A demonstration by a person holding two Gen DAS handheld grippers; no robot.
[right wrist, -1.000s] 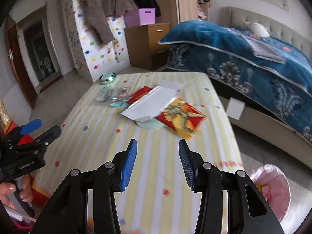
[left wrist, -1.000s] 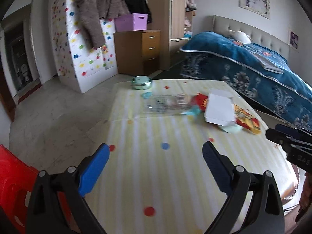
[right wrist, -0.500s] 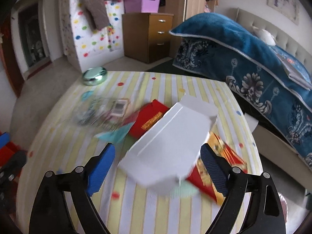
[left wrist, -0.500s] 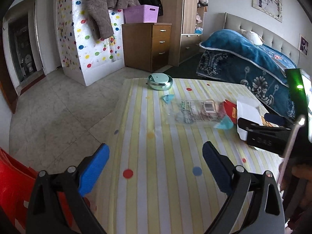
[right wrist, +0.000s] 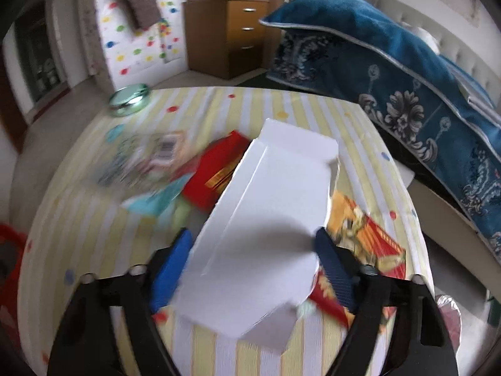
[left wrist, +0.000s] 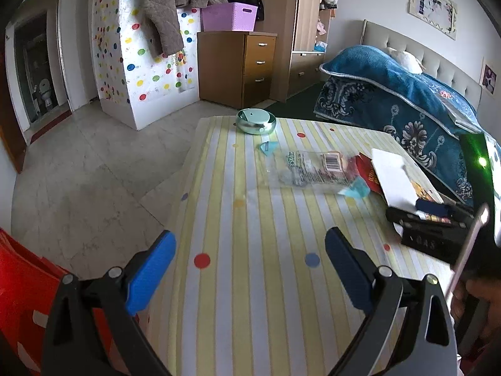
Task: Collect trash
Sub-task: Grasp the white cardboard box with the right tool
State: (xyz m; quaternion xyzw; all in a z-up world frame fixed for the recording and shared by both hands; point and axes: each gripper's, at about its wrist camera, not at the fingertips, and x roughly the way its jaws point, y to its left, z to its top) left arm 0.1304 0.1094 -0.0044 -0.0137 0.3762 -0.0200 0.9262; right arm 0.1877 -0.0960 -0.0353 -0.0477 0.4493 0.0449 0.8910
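Observation:
Trash lies on the striped tablecloth: a flattened white carton (right wrist: 275,213), a red packet (right wrist: 216,169), a yellow-red wrapper (right wrist: 366,235), a clear plastic bag with a barcode (right wrist: 147,156) and teal scraps (right wrist: 156,200). My right gripper (right wrist: 253,260) is open, its blue fingers on either side of the white carton's near end. My left gripper (left wrist: 250,266) is open and empty over the near left of the table. From the left wrist view the clear bag (left wrist: 313,169), the white carton (left wrist: 391,175) and the right gripper (left wrist: 429,219) show to the right.
A round teal tin (left wrist: 256,120) stands at the table's far edge. A red chair (left wrist: 18,282) is at the left, a bed with a blue blanket (left wrist: 407,103) at the right. A pink-lined bin (right wrist: 447,316) stands on the floor beside the table.
My right gripper has moved forward and down, so the white carton now lies between its fingers. The left gripper has drifted slightly and stays open.

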